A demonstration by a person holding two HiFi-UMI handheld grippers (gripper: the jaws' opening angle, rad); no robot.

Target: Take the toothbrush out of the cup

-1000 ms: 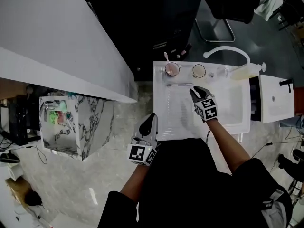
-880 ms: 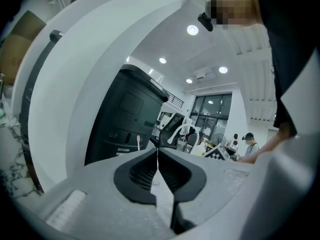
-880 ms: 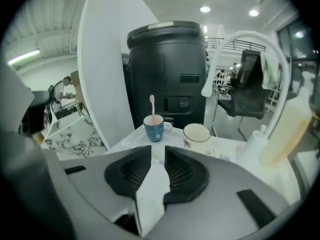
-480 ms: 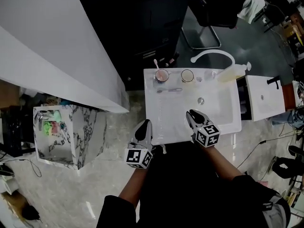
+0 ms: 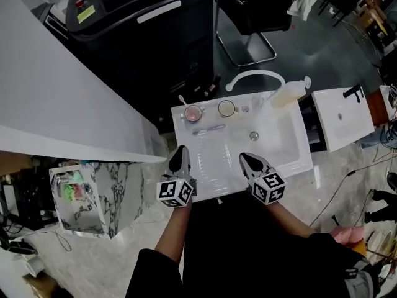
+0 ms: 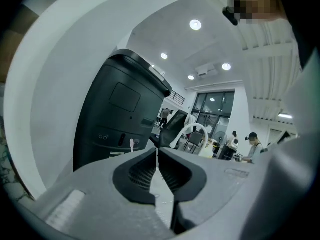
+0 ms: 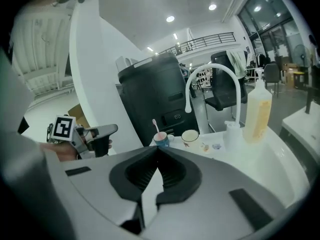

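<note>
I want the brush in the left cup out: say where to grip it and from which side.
Grip the toothbrush on its bare neck above the rim of the cup, the only part exposed. It stands nearly upright, head up, so come from the near side, jaws either side of it, then probably lift straight up.

No legible text; yellow label (image 5: pixel 85 13) on black machine (image 5: pixel 155 48) too small to read.
</note>
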